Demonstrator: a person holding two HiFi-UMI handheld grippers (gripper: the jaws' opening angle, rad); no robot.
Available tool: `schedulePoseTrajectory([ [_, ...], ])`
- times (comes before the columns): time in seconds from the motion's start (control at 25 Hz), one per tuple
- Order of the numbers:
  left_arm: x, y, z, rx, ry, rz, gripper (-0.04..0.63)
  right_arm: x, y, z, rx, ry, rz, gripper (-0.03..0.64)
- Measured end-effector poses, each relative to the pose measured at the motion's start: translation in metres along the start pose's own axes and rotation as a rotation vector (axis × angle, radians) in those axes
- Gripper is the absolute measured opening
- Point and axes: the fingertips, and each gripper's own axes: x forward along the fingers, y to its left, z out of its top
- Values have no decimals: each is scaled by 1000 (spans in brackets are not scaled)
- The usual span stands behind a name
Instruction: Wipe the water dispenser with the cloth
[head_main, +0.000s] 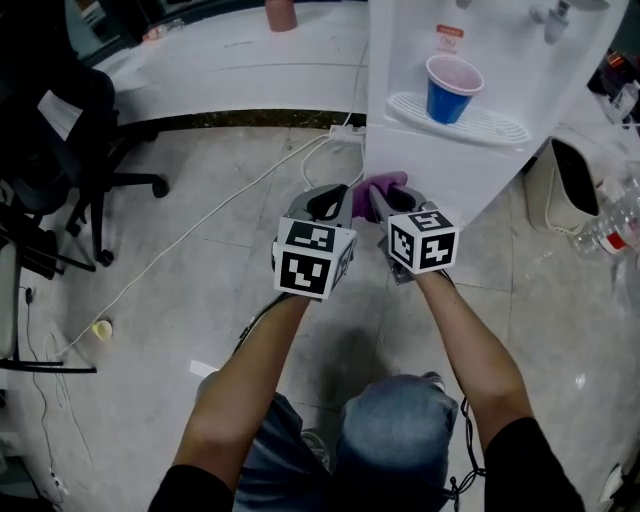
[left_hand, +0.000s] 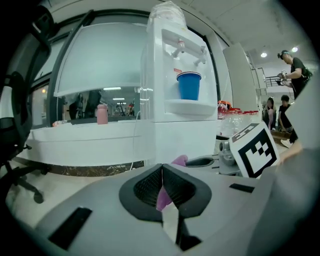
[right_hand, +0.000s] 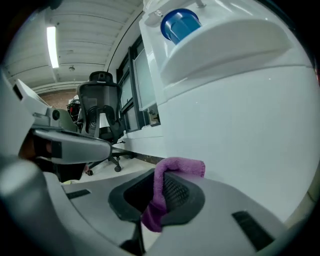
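Observation:
The white water dispenser (head_main: 440, 150) (left_hand: 160, 75) (right_hand: 240, 125) stands ahead with a blue cup (head_main: 450, 88) (left_hand: 189, 86) (right_hand: 179, 24) on its drip tray. My right gripper (head_main: 382, 200) (right_hand: 157, 180) is shut on the purple cloth (head_main: 380, 186) (right_hand: 172, 167), which drapes over one jaw tip just short of the dispenser's lower front panel. My left gripper (head_main: 330, 197) (left_hand: 162, 167) sits close beside it, jaws shut, with a purple strip of cloth (left_hand: 162, 196) showing between its pads.
A black office chair (head_main: 70, 140) (right_hand: 102, 107) stands at the left. A white cable (head_main: 200, 225) runs across the floor to the dispenser. A pink bottle (head_main: 281, 14) (left_hand: 102, 114) stands on the white counter (head_main: 230, 60). A bin (head_main: 570, 190) and bottles (head_main: 620, 220) stand at the right.

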Motion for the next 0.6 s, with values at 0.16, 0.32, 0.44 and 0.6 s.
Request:
schedulePoseTrajectory([
  [0.16, -2, 5, -10, 11, 19, 19, 26, 18, -8, -16, 30, 13, -28, 32],
  [0.32, -3, 7, -11, 20, 21, 32, 26, 25, -15, -18, 31, 16, -51, 32],
  [0.44, -2, 3, -9, 29, 18, 23, 26, 24, -19, -15, 29, 13, -63, 32],
  [0.6, 1, -4, -8, 38, 20, 5, 26, 17, -27, -13, 31, 12, -78, 32],
])
